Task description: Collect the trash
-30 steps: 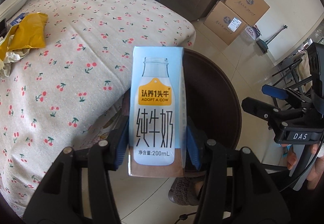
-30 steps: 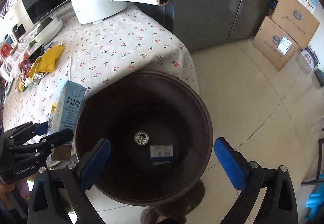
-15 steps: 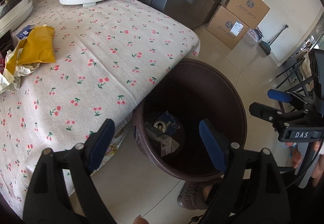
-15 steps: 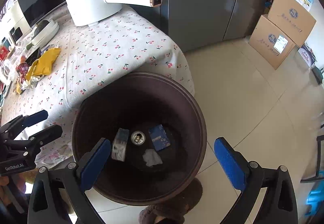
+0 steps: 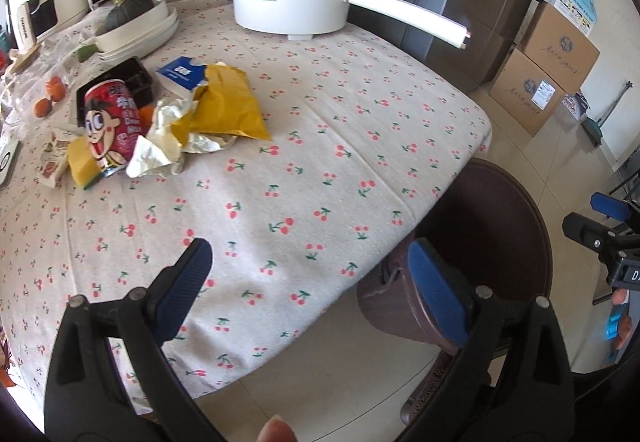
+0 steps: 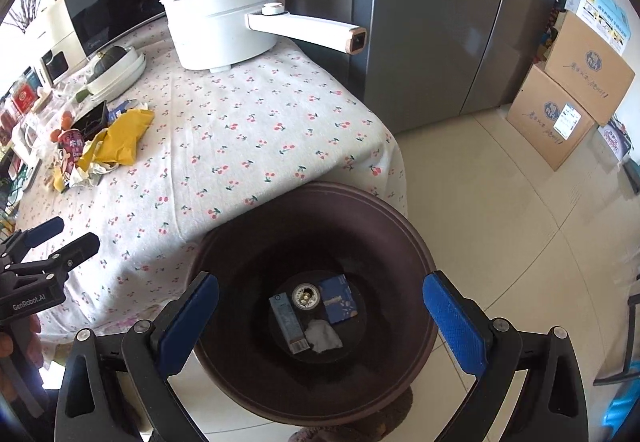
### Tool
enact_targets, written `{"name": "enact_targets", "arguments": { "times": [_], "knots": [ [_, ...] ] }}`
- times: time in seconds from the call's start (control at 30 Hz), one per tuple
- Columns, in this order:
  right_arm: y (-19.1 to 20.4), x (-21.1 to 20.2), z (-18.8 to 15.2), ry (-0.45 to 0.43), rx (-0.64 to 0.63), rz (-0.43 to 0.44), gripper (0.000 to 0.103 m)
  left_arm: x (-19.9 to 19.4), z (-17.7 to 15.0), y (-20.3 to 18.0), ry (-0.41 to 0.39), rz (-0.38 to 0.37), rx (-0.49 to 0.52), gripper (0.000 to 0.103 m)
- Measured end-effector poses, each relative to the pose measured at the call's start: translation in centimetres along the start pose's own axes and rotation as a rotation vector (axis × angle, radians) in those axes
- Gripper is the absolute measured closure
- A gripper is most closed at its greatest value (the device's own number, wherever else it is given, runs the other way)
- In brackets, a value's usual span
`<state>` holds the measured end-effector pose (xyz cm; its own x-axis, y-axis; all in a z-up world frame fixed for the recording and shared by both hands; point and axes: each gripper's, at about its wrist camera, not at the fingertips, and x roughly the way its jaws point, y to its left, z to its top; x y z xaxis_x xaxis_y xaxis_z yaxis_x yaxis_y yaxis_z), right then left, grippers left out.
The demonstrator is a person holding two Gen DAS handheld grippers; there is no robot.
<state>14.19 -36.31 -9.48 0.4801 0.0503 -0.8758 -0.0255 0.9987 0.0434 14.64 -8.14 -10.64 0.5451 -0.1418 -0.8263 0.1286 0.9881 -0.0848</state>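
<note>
Opening empty, left claw (image 5: 308, 274) above tablecloth (image 5: 320, 146).

The bench (image 5: 304, 202) hides the near left side of the brown bin (image 5: 516, 210); the small words on the red can (image 5: 114, 122) are too tiny to read; the right gripper (image 5: 600, 226) is cut off at the right edge.

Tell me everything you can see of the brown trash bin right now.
The brown trash bin is round, dark and plastic-looking, with a wide flared rim. It stands upright on the tiled floor against the corner of the cherry-print tablecloth. Inside lie a milk carton, a blue packet, a crumpled white wrapper and a small round metallic object. Neither tongs touch it.
</note>
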Motion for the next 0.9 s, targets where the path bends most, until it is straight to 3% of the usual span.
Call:
{"name": "enact_targets", "arguments": {
  "times": [0.3, 0.9],
  "knots": [
    [5.0, -0.8, 2.0, -0.055, -0.057, 0.051, 0.0, -2.3, 0.5, 5.7, -0.043, 0.074, -0.103, 0.004],
    [15.9, -0.1, 5.0, -0.113, -0.181, 0.138, 0.0, -5.1, -0.3, 14.6, -0.101, 0.196, -0.208, 0.002]
  ]
}}
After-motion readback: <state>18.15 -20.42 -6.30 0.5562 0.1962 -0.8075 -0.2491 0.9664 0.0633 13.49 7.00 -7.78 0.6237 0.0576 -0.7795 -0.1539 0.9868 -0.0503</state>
